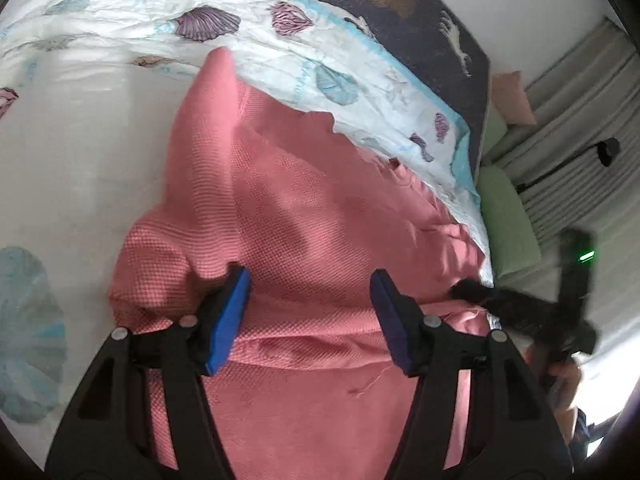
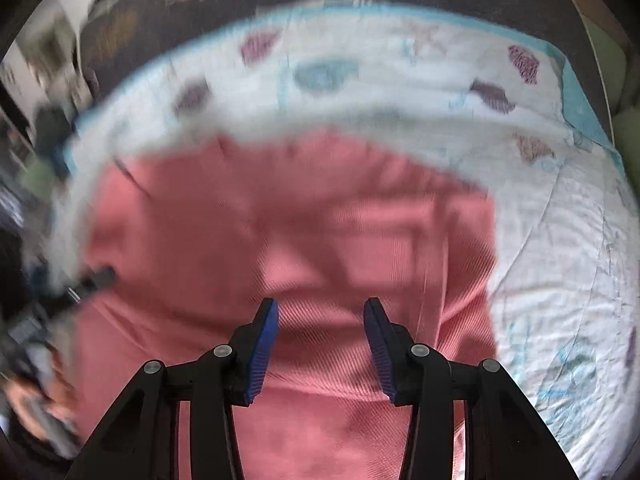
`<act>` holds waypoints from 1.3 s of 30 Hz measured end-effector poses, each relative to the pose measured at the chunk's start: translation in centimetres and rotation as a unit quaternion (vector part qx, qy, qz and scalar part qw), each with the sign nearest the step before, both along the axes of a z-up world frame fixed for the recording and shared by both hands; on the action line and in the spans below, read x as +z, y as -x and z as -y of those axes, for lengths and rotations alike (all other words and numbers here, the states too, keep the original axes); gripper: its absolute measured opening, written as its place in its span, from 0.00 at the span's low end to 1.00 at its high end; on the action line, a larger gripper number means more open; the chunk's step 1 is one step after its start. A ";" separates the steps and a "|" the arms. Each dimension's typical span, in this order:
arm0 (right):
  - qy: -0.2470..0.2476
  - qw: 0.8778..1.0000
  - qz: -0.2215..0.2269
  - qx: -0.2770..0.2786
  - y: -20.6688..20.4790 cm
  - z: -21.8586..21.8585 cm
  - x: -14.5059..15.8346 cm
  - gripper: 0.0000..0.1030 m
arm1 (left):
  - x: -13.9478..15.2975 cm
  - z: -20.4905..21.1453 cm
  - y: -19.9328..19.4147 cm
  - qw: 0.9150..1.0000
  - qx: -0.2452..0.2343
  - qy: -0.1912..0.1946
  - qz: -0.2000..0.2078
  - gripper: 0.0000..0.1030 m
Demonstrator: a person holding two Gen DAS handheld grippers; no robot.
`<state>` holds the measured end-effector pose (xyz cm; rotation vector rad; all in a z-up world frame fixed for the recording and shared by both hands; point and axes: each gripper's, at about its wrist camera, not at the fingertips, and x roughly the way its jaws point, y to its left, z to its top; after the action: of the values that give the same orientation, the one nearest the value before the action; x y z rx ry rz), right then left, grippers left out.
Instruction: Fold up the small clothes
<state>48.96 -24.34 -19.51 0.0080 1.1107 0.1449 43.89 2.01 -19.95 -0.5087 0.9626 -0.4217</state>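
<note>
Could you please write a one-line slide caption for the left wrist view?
Open left gripper poised over a crumpled pink waffle-knit garment on a white seashell-print bedsheet.

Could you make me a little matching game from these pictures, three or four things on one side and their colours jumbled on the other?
Things:
1. garment
2. sheet
3. cushion
4. finger pads

Colours:
A. pale green
B. blue
C. pink
D. white with shell prints

Pairs: 1-C, 2-D, 3-A, 4-B

The pads belong to the left gripper; both it and the right gripper stand open over the garment.
</note>
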 end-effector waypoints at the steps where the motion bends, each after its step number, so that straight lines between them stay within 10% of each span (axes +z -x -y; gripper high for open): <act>1: 0.013 1.000 -0.007 0.003 0.4 -0.2 -1.4 0.45 | 0.0 0.0 0.1 1.000 -0.002 -0.002 0.001 0.56; 5: 0.069 0.997 0.013 0.027 1.2 -1.4 -0.9 0.45 | 1.0 -0.4 0.3 1.000 0.003 0.000 -0.011 0.51; 13: -0.072 0.996 0.026 -0.044 -3.2 -0.8 2.3 0.63 | 0.5 0.1 1.1 0.999 -0.024 -0.025 -0.009 0.57; 16: -0.003 0.999 -0.026 -0.047 -5.0 -2.5 -1.7 0.64 | 1.2 -0.4 1.9 0.999 -0.016 -0.031 0.007 0.52; 20: 0.051 0.998 -0.033 -0.022 -4.1 -4.0 0.2 0.64 | 4.5 -0.9 4.6 0.991 -0.019 -0.118 0.067 0.52; 27: 0.011 0.997 0.075 -0.017 7.1 0.5 8.6 0.66 | 7.9 -4.5 10.9 0.984 -0.026 -0.151 0.088 0.53; 31: -0.028 0.993 0.112 -0.016 15.7 3.3 10.9 0.82 | 8.1 -6.0 15.7 0.986 -0.025 -0.138 0.084 0.66; 39: -0.097 0.994 0.016 -0.050 27.4 8.1 2.8 0.82 | 5.8 -6.2 24.3 0.982 -0.072 -0.162 0.059 0.66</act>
<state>21.53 -32.45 -16.75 0.2347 1.0588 0.1626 19.64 8.16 -14.17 -0.1168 0.9345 -0.4098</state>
